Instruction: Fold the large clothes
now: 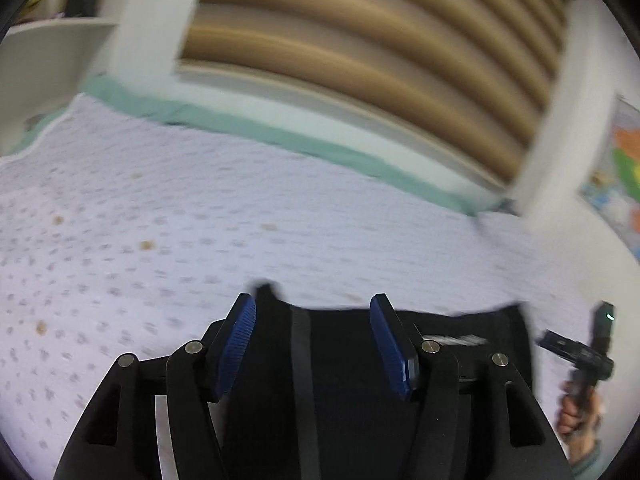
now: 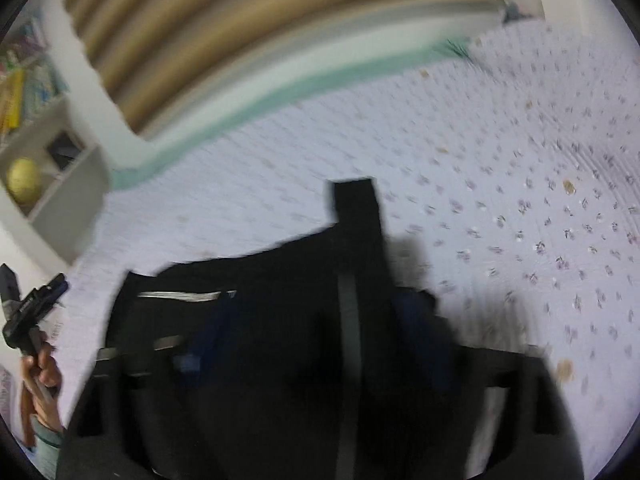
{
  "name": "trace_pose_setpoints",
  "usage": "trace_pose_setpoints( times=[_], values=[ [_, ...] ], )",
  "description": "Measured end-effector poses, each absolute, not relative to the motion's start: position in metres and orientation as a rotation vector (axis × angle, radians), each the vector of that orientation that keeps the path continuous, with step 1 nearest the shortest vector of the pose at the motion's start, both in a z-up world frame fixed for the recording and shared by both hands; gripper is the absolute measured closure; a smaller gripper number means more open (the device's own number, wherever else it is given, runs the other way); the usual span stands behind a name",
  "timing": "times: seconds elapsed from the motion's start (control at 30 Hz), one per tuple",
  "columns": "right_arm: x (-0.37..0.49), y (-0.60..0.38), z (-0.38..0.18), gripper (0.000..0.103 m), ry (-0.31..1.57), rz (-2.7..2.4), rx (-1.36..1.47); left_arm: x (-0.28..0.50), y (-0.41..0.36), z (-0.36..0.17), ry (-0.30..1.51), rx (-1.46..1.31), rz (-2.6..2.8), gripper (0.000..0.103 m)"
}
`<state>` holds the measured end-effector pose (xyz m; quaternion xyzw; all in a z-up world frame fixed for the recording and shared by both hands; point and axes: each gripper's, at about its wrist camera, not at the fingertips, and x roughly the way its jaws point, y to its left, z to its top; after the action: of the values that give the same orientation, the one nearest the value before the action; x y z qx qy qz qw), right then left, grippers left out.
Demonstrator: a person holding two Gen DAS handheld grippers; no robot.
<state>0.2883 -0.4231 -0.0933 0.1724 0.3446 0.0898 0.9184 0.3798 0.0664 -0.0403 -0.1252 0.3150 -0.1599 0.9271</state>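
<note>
A black garment [image 1: 348, 360] lies flat on the flowered bed cover [image 1: 160, 220], a grey stripe running along it. My left gripper [image 1: 313, 304] hovers over its far edge, blue pads [image 1: 240, 336] apart with cloth below them, not pinched. In the blurred right wrist view the same black garment [image 2: 280, 272] spreads under my right gripper [image 2: 320, 300], and a narrow black flap [image 2: 356, 204] sticks out toward the headboard. Its dark blue fingers [image 2: 420, 320] stand wide apart and press on nothing.
A brown slatted headboard [image 1: 360, 40] and a teal sheet edge [image 1: 280, 136] bound the bed's far side. A white shelf [image 2: 60, 184] with a yellow ball [image 2: 24, 180] stands on the left. A hand [image 1: 576, 412] grips the other tool's handle.
</note>
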Motion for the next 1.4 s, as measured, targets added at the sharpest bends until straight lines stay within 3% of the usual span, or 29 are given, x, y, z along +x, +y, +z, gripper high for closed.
trace_pose_setpoints(
  times=[0.2, 0.37, 0.5, 0.67, 0.8, 0.9, 0.97, 1.03, 1.17, 1.4],
  values=[
    [0.247, -0.32, -0.083, 0.007, 0.75, 0.16, 0.074, 0.349, -0.033, -0.079, 0.831, -0.17, -0.51, 0.036],
    [0.27, -0.272, -0.17, 0.013, 1.009, 0.082, -0.057, 0.371, -0.08, -0.172, 1.152, -0.128, -0.417, 0.037],
    [0.281, -0.279, -0.215, 0.001, 0.98, 0.067, -0.024, 0.372, -0.092, -0.189, 1.1, -0.031, -0.366, 0.035],
    [0.272, -0.272, -0.214, 0.001, 0.94, 0.047, -0.034, 0.366, -0.097, -0.187, 1.038, 0.026, -0.374, 0.032],
    [0.276, -0.292, -0.172, 0.016, 0.919, 0.133, 0.067, 0.355, -0.092, -0.143, 0.967, -0.042, -0.485, 0.032],
    [0.292, -0.302, -0.138, 0.018, 0.844, 0.089, 0.088, 0.379, -0.083, -0.112, 0.912, -0.161, -0.507, 0.032],
    [0.323, -0.306, -0.139, 0.022, 0.891, 0.073, 0.112, 0.42, -0.082, -0.122, 1.012, -0.213, -0.474, 0.032],
    [0.35, -0.309, -0.164, 0.033, 0.998, 0.077, 0.177, 0.455, -0.083, -0.156, 1.149, -0.261, -0.425, 0.032],
    [0.371, -0.309, -0.214, 0.031, 1.063, 0.088, 0.201, 0.474, -0.093, -0.192, 1.176, -0.218, -0.423, 0.032],
    [0.347, -0.319, -0.196, 0.03, 1.004, 0.129, 0.194, 0.454, -0.098, -0.163, 1.108, -0.127, -0.413, 0.032]
  ],
)
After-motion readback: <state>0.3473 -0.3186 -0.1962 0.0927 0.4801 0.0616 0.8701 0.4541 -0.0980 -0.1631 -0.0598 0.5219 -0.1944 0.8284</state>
